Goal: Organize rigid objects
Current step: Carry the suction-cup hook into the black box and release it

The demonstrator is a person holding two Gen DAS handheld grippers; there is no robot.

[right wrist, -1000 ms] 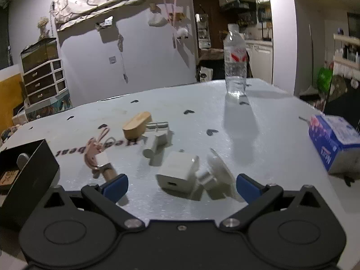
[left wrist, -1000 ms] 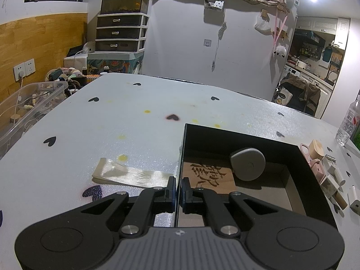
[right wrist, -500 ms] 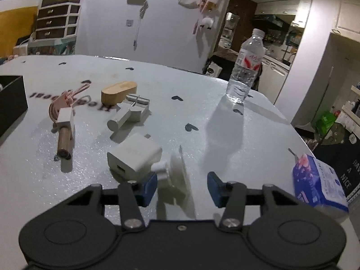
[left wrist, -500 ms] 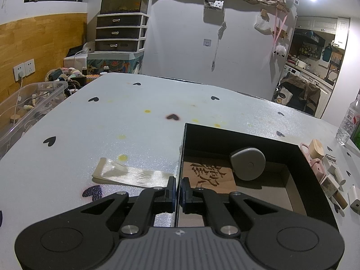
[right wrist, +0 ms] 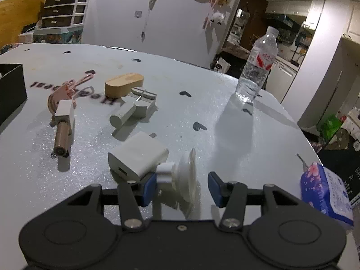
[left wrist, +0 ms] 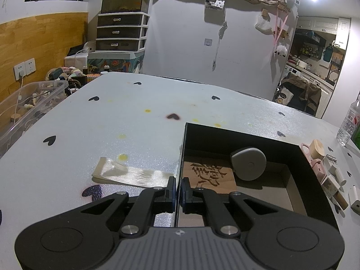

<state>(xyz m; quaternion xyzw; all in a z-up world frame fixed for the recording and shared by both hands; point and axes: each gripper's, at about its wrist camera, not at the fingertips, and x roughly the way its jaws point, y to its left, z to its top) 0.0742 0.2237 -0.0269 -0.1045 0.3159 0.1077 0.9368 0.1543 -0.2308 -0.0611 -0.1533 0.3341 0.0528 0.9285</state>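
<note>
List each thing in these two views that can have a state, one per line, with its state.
left gripper: shut on the black box's wall
black box: open, lidless
grey tape measure: inside box
right gripper: jaws just narrowed, right pad clear of the white suction hook
water bottle: upright, capped
white charger: lying flat

Black open box (left wrist: 245, 139) and loose rigid items on the desk.
Inside box: grey rounded case (left wrist: 248, 167) leaning over engraved wooden tile (left wrist: 209, 175). Outside: white charger (right wrist: 138, 155) beside white suction-cup disc (right wrist: 186, 175); wooden oval block (right wrist: 124, 85); pink clip (right wrist: 67, 91).
</note>
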